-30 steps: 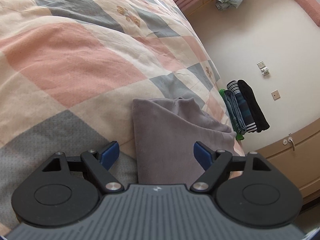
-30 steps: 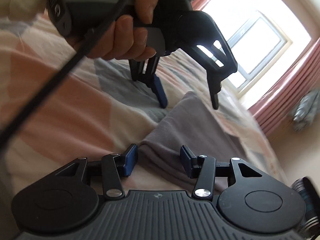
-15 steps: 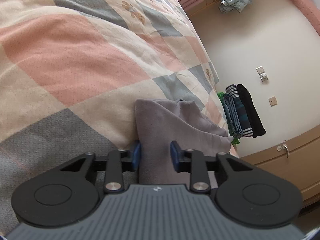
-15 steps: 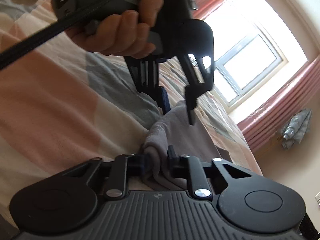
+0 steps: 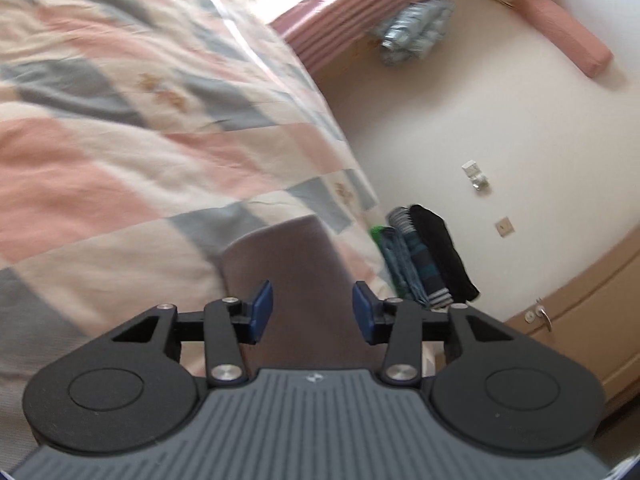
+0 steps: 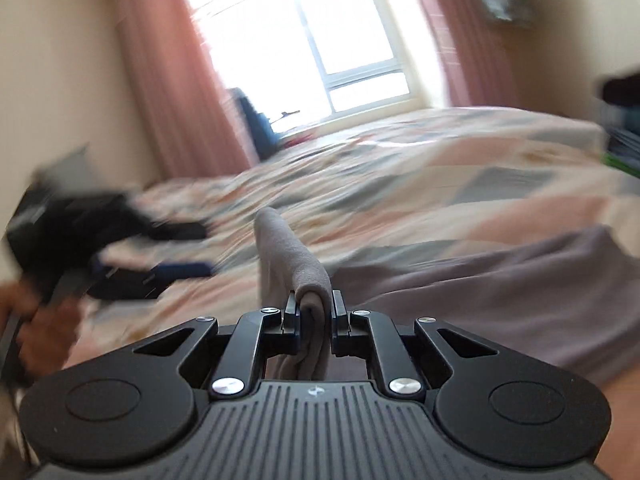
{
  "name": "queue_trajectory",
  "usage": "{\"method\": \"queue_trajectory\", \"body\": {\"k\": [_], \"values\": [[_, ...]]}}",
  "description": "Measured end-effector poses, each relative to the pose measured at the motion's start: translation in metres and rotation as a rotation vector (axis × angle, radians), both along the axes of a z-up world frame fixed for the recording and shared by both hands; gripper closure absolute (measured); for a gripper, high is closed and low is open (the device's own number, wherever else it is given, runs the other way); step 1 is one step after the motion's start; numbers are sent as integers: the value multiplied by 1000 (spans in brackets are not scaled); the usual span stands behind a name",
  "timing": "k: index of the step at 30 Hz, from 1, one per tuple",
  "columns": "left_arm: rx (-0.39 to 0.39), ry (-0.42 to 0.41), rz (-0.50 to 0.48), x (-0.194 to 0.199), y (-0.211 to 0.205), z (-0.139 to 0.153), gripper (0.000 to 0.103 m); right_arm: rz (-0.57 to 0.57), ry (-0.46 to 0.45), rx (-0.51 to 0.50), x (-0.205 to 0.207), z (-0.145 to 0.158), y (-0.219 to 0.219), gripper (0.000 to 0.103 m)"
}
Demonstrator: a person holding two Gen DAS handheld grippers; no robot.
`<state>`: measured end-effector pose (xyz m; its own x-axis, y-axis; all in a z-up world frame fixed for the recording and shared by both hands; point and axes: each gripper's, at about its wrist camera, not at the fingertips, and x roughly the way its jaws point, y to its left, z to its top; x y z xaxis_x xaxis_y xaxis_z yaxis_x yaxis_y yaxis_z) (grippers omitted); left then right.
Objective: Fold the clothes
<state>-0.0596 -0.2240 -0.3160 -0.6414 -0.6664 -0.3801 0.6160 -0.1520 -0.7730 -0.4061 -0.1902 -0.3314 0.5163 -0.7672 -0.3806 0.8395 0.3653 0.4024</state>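
Observation:
A grey garment (image 5: pixel 288 264) lies folded on the patchwork quilt (image 5: pixel 120 184), near the bed's edge. My left gripper (image 5: pixel 312 312) hovers just above it, open, blue pads apart with nothing between them. In the right wrist view my right gripper (image 6: pixel 314 312) is shut on a fold of the grey garment (image 6: pixel 292 256), which rises as a ridge ahead of the jaws. The rest of the cloth spreads to the right (image 6: pixel 500 292). The left gripper (image 6: pixel 192 250) shows blurred at the left, held by a hand (image 6: pixel 40 320).
A stack of folded clothes (image 5: pixel 424 264) stands by the bed's edge against the cream wall. A wooden cabinet (image 5: pixel 580 304) is lower right. Pink curtains (image 6: pixel 176 92) flank a bright window (image 6: pixel 320 40). The quilt (image 6: pixel 400 168) stretches far toward the window.
My left gripper closed on the garment's edge half a second ago and has now opened and lifted. My right gripper shut on the fold and swung round with it; both views are motion-blurred.

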Motion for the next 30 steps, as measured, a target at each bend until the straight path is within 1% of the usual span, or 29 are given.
{"method": "queue_trajectory", "body": {"k": [2, 5, 8, 9, 11, 13, 16, 17, 19, 20, 21, 23, 24, 25, 26, 27, 29, 30], "values": [[-18, -18, -50, -28, -1, 2, 56, -120, -76, 28, -47, -8, 6, 91], [-4, -45, -127, -76, -7, -9, 56, -246, -154, 118, -101, -34, -8, 91], [24, -75, -174, -114, -14, -28, 56, -279, -232, 206, -132, -67, -17, 91], [34, -84, -182, -123, -16, -34, 56, -275, -246, 212, -137, -70, -12, 91], [52, -96, -186, -136, -18, -43, 57, -259, -242, 182, -140, -62, 3, 91], [48, -106, -177, -140, -19, -45, 57, -238, -204, 92, -136, -39, 8, 91], [52, -94, -169, -143, -23, -46, 57, -209, -117, -87, -131, 0, 19, 91], [53, -94, -172, -147, -25, -47, 57, -217, -82, -125, -132, 7, 22, 91], [51, -120, -180, -159, -28, -49, 56, -251, -14, -169, -135, 13, 24, 91], [50, -135, -185, -164, -30, -50, 56, -276, 9, -157, -139, 11, 22, 91], [50, -150, -190, -170, -31, -51, 56, -303, 7, -105, -146, 1, 16, 91], [51, -175, -195, -179, -33, -54, 56, -349, -45, 45, -163, -33, -1, 91], [46, -180, -200, -182, -33, -54, 56, -361, -80, 98, -170, -49, -7, 91], [41, -185, -205, -183, -33, -53, 56, -366, -119, 130, -176, -62, -10, 91], [37, -190, -210, -184, -34, -52, 56, -371, -155, 144, -181, -70, -11, 91], [34, -198, -214, -183, -35, -51, 56, -378, -181, 140, -184, -70, -10, 91], [32, -207, -213, -182, -36, -49, 56, -386, -188, 86, -181, -59, -5, 91], [31, -210, -210, -181, -38, -49, 56, -388, -173, 56, -178, -52, -3, 91]]}}
